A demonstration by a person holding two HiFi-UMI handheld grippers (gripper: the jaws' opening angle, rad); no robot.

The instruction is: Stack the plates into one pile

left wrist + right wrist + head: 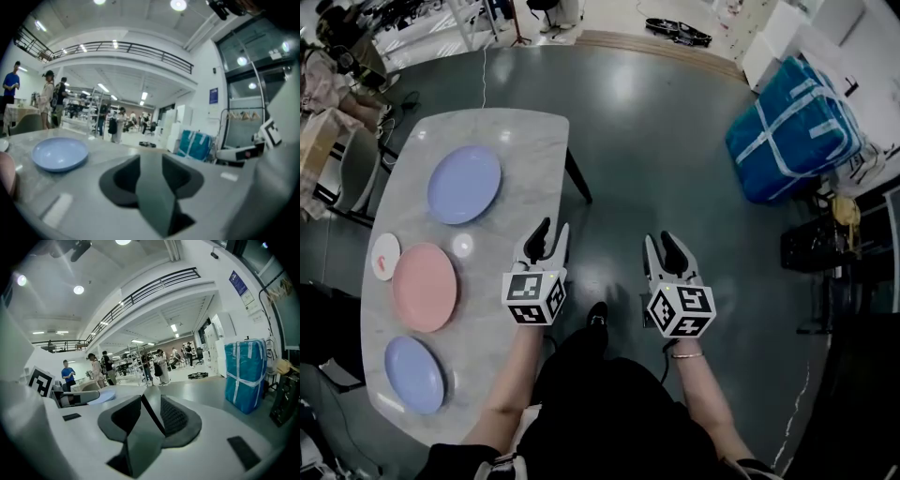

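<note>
Status: stacking not started, as far as visible. Four plates lie singly on the surface (530, 141), none stacked:
- lavender plate (464, 184), far end
- small white plate (385, 256), just beside the pink plate (425, 287), mid
- blue plate (414, 375), near end

Left tongs (547, 236): wide, empty, at surface edge. Right tongs (666, 246): apart, empty, over floor. Remaining: all pick-ups & placements into 1 pile.

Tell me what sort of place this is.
Probably a large open lab or workshop hall, not a home: a railed mezzanine overhead, people standing among equipment in the background, and a polished grey floor around the marble table.
</note>
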